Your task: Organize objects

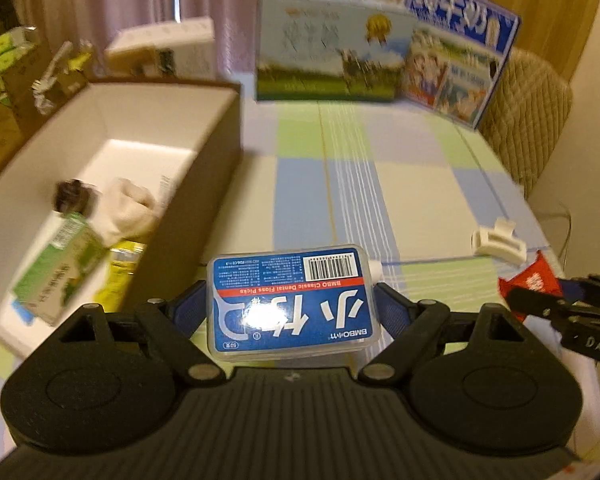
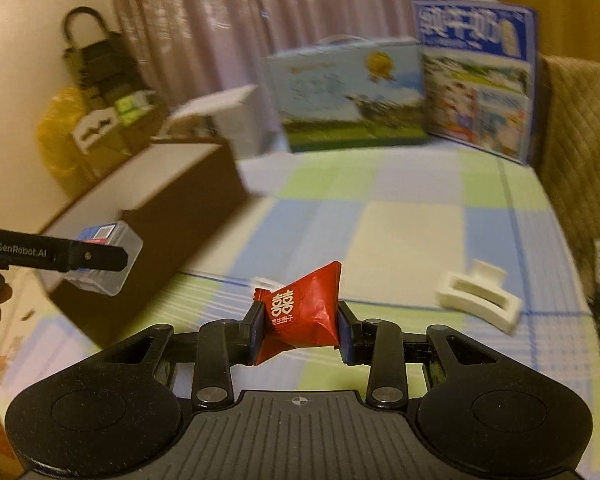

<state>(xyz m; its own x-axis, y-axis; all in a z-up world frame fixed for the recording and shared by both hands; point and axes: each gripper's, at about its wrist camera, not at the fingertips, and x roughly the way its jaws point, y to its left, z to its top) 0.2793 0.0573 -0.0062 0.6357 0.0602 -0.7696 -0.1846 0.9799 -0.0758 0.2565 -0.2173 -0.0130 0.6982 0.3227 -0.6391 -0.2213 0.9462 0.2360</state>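
Note:
My left gripper (image 1: 294, 304) is shut on a blue and clear dental floss pick box (image 1: 292, 300), held above the table beside the brown cardboard box (image 1: 204, 184). The floss box also shows in the right wrist view (image 2: 108, 256). My right gripper (image 2: 300, 328) is shut on a red candy packet (image 2: 300, 316) with white characters, held above the table. The packet also shows in the left wrist view (image 1: 534, 284). The brown box holds a green carton (image 1: 56, 268), a yellow packet (image 1: 120, 272), a white item and a dark item.
A white hair claw clip (image 2: 478, 296) lies on the checked tablecloth (image 2: 400, 232) at the right. Two picture boxes (image 2: 348, 92) stand at the far edge. A quilted chair (image 2: 576, 152) is on the right. Clutter and cartons sit left of the table.

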